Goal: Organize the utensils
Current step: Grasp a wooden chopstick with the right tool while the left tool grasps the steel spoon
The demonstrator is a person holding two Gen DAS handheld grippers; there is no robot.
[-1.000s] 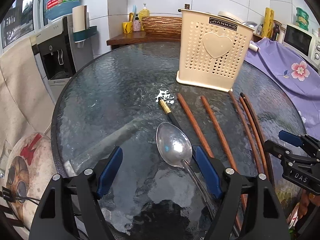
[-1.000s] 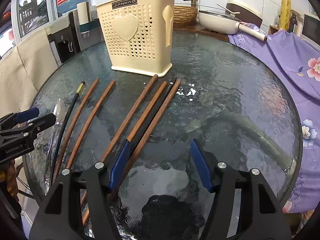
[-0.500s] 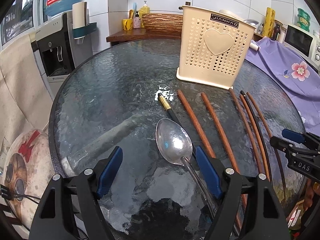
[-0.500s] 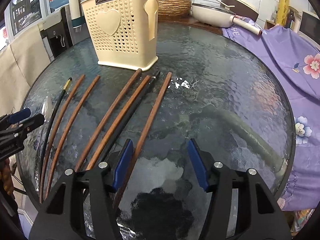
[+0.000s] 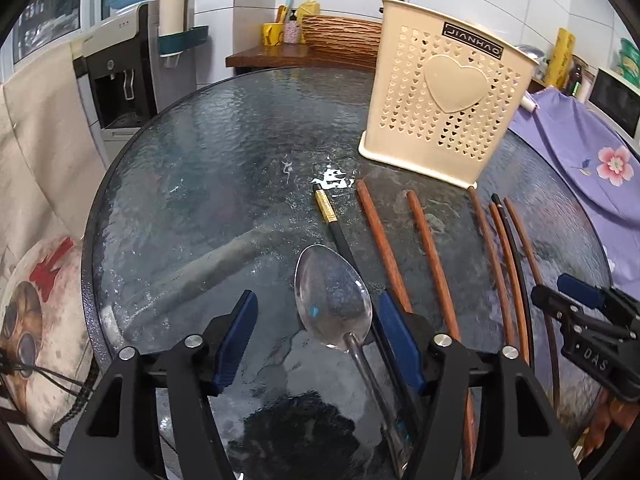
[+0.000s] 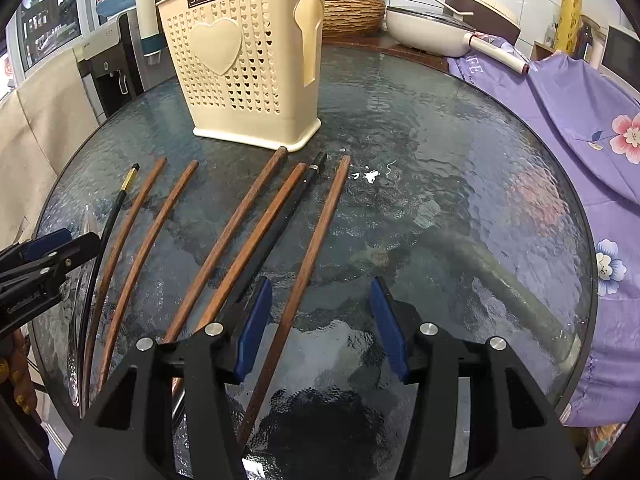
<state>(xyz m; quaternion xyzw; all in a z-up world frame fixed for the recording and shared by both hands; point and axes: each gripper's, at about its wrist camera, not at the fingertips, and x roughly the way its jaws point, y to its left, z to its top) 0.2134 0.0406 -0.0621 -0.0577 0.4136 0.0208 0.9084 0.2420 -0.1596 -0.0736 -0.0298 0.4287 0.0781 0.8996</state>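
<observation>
A cream perforated utensil holder (image 5: 444,108) stands upright on the round glass table (image 5: 224,152); it also shows in the right wrist view (image 6: 244,68). A steel spoon (image 5: 332,300) lies between the jaws of my open left gripper (image 5: 316,332). A black chopstick with a gold band (image 5: 332,216) lies beside the spoon. Several brown wooden chopsticks (image 6: 236,236) lie side by side in front of the holder. My right gripper (image 6: 320,320) is open and empty, with the rightmost brown chopstick (image 6: 312,248) running between its jaws on the table.
A purple floral cloth (image 6: 580,120) covers the space right of the table. A water dispenser (image 5: 124,72) stands at the far left. A white pan (image 6: 432,28) and a woven basket (image 6: 352,12) sit on the counter behind. The table edge is near both grippers.
My right gripper has shifted right, so the rightmost brown chopstick now lies between its jaws. My left gripper has edged forward over the spoon.
</observation>
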